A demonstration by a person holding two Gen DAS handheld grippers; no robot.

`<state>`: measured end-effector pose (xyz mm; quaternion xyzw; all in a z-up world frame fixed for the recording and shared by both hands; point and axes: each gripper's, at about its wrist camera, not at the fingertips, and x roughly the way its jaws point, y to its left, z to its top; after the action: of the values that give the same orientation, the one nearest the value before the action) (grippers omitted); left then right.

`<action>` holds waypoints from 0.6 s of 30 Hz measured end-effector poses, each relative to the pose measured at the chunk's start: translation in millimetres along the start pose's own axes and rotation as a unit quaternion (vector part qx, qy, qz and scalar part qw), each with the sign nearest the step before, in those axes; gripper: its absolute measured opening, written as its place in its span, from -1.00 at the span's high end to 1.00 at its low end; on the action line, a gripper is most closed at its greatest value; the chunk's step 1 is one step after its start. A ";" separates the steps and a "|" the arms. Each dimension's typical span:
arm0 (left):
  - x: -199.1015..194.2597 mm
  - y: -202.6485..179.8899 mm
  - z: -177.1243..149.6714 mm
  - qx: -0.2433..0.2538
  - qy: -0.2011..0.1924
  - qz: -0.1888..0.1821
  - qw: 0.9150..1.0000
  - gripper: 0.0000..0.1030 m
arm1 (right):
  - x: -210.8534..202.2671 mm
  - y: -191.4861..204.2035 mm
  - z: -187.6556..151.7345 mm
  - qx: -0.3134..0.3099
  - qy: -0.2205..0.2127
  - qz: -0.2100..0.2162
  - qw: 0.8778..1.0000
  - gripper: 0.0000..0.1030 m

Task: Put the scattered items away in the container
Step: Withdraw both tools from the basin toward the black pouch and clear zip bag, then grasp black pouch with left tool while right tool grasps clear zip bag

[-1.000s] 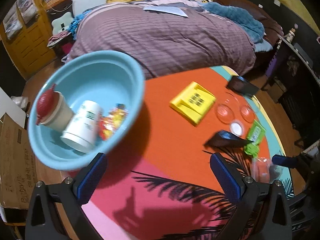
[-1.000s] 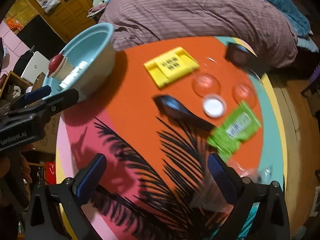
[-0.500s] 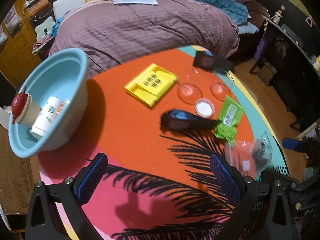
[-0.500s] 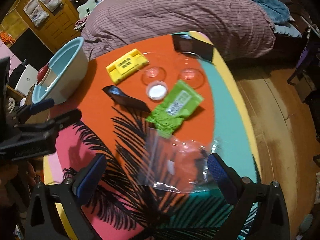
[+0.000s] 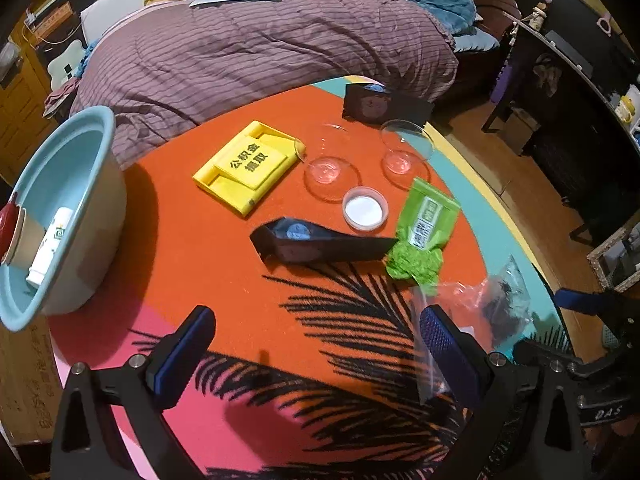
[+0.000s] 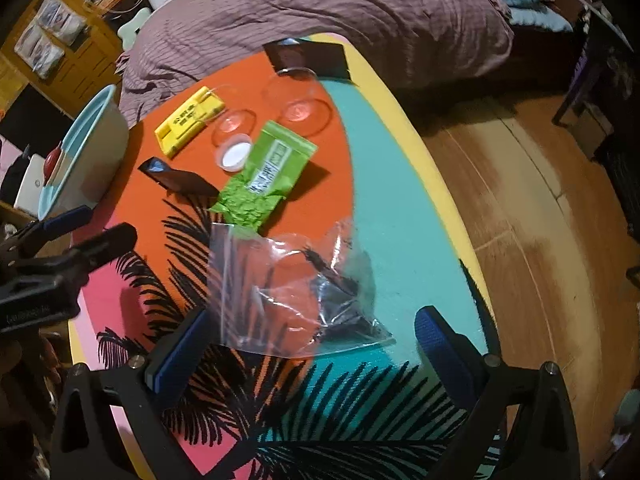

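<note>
Left wrist cam: above near-left table (image 5: pixel 208 248) edge, looks down and forward toward bed (image 5: pixel 260 52); basin (image 5: pixel 76 184) at left. Right wrist cam: further right, over clear bag (image 6: pixel 296 288), tilted same way; floor (image 6: pixel 528 208) fills right side. Shared: yellow box (image 5: pixel 250 166) (image 6: pixel 190 120), green packet (image 5: pixel 424 228) (image 6: pixel 266 172), bag, basin. Each cam catches other gripper at frame edge.

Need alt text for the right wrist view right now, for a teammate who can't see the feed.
The open right tongs hover over a clear zip bag on a colourful palm-print table. Beyond it lie a green packet, a black pouch, a yellow box and clear round dishes, with the blue basin at the left edge.
</note>
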<state>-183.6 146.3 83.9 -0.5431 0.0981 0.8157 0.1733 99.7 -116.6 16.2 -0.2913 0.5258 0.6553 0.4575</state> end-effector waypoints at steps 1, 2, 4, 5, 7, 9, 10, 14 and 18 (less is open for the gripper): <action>3.0 1.5 2.8 -0.001 0.000 -0.002 1.000 -1.00 | 1.0 -0.7 0.1 0.003 -0.001 0.001 1.000 -1.00; 5.8 3.3 5.8 -0.001 -0.003 -0.005 1.000 -1.00 | 2.5 -1.0 0.3 0.005 -0.002 0.003 1.000 -1.00; 9.0 5.6 11.5 0.005 -0.011 -0.007 1.000 -1.00 | 6.3 -0.5 1.3 0.006 -0.002 0.009 1.000 -1.00; 11.0 6.3 14.7 0.013 -0.014 -0.006 1.000 -1.00 | 8.6 0.1 1.9 0.006 -0.002 0.013 1.000 -1.00; 16.6 7.4 19.8 0.032 -0.013 -0.006 0.999 -1.00 | 14.8 1.1 3.5 0.006 -0.002 0.016 1.000 -1.00; 21.4 8.0 23.4 0.046 -0.012 -0.007 0.999 -1.00 | 20.9 0.0 4.9 0.011 -0.001 0.017 1.000 -1.00; 23.7 8.3 25.5 0.054 -0.012 -0.006 0.998 -1.00 | 23.5 -1.0 5.7 0.015 0.000 0.018 1.000 -1.00; 31.8 7.4 30.3 0.078 -0.008 0.003 0.997 -1.00 | 31.3 -4.3 9.8 0.027 0.002 0.020 0.999 -1.00; 38.0 7.7 31.6 0.107 -0.008 0.013 0.994 -1.00 | 39.8 -5.3 12.6 0.033 0.013 0.024 0.999 -1.00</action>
<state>-226.8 156.9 61.1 -0.5133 0.1903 0.8071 0.2211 89.4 -92.7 -16.8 -0.2715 0.5597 0.6448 0.4442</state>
